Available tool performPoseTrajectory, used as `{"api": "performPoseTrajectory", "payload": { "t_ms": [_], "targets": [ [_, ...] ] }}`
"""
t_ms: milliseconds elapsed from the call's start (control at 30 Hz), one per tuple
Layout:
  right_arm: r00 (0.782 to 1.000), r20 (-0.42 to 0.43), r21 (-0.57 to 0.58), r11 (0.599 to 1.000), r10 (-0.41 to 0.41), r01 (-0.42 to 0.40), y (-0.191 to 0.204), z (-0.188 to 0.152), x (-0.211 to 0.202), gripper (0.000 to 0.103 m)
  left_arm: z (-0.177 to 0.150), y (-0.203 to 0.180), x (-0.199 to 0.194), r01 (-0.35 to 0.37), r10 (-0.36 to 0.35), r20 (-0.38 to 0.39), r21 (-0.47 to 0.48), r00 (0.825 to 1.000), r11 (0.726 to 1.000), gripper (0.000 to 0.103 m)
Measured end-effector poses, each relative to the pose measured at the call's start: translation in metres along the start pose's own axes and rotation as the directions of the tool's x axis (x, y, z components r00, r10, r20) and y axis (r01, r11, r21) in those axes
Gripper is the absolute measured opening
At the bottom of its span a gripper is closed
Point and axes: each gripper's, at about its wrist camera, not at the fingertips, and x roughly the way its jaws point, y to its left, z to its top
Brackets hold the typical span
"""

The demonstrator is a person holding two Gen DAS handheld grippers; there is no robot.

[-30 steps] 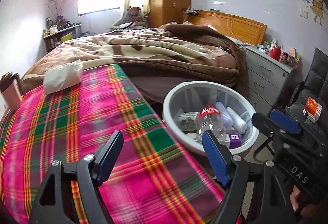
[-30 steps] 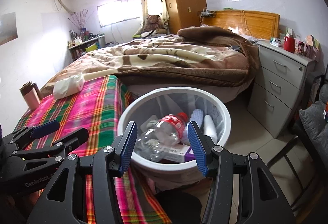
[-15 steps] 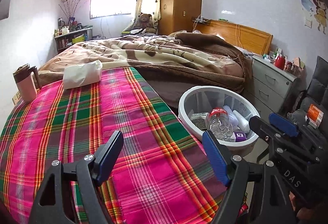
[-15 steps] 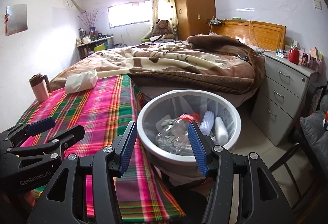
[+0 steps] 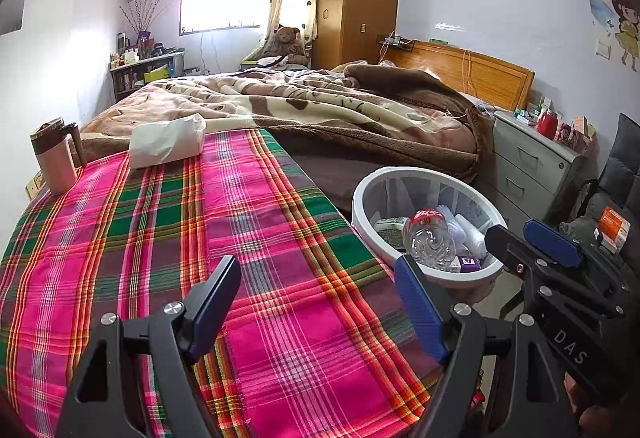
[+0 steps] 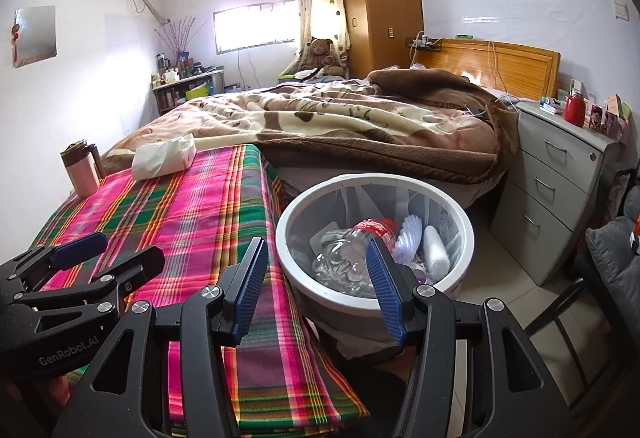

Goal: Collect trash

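Observation:
A round white waste bin (image 5: pixel 366 228) (image 6: pixel 296 213) stands on the floor beside a table with a pink and green plaid cloth (image 5: pixel 160 238) (image 6: pixel 180 205). Inside lie a clear plastic bottle with a red label (image 5: pixel 428 238) (image 6: pixel 348 258), a white roll (image 6: pixel 436 250), a purple box (image 5: pixel 468 262) and other scraps. My left gripper (image 5: pixel 320 310) hovers open over the cloth, with nothing between its blue pads. My right gripper (image 6: pixel 316 282) is open too, above the table's edge and the bin's near rim; it also shows at the right of the left wrist view (image 5: pixel 532 242).
At the table's far end lie a white tissue pack (image 5: pixel 166 141) (image 6: pixel 164 155) and a pink lidded mug (image 5: pixel 56 157) (image 6: pixel 82 169). Behind is a bed with a brown blanket (image 5: pixel 320 109). A grey drawer unit (image 6: pixel 560 189) and a dark chair (image 6: pixel 612 270) stand to the right.
Both grippers have drawn back from the bin, so it looks smaller and farther, and more of the plaid table shows. Their jaws kept the same width.

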Motion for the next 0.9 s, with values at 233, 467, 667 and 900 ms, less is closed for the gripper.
{"api": "performPoseTrajectory", "payload": {
  "t_ms": [233,467,667,900],
  "targets": [
    [1.0,0.002,-0.003,1.0,-0.001,0.001,0.0025,0.0001,-0.0011,0.053,-0.0005,-0.0004,-0.0014,0.0,0.0,0.002,0.001,1.0,1.0,0.081],
    [1.0,0.0,-0.003,1.0,-0.001,0.001,0.0034,0.0,-0.0014,0.053,-0.0008,-0.0002,-0.0015,-0.001,0.001,0.0,-0.001,1.0,1.0,0.081],
    [1.0,0.0,-0.002,1.0,0.0,0.0,0.0035,-0.0004,-0.0021,0.053,-0.001,-0.0002,-0.0029,-0.001,0.001,-0.001,-0.003,1.0,1.0,0.081],
    [1.0,0.001,-0.003,1.0,0.0,0.0,0.0044,-0.0007,-0.0026,0.053,-0.0011,0.0,-0.0033,0.0,0.0,-0.002,-0.002,1.0,1.0,0.081]
  ]
}}
